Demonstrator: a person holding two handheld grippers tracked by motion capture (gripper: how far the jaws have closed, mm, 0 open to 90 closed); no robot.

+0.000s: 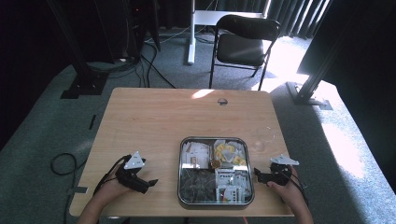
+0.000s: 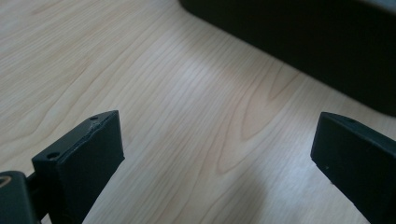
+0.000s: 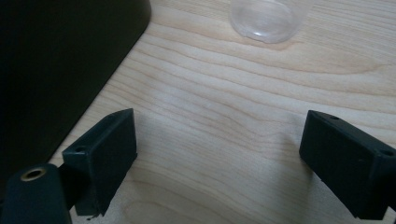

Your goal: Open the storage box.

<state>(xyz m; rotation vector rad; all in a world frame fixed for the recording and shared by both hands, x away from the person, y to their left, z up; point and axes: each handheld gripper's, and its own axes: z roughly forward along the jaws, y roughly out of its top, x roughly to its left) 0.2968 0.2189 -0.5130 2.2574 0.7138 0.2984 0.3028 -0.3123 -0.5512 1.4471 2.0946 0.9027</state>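
Resting on the bench (image 1: 154, 116), both wide open and empty: left gripper (image 1: 148, 183), right gripper (image 1: 257, 173). Lying between them by the near edge, packet-filled tray (image 1: 180, 163), contents plain from the high view. Standing just ahead of the right gripper, clear cup (image 3: 265, 17).

metal tray (image 1: 180, 186) | rectangular, sachets in compartments | near table edge || clear cup (image 1: 262, 140) | just right

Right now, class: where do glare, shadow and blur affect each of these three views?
High view: sunlight washes out the floor right of the table. Left gripper view: the near fingers are soft, the tin a dark shape. Right gripper view: the clear cup glints faintly.
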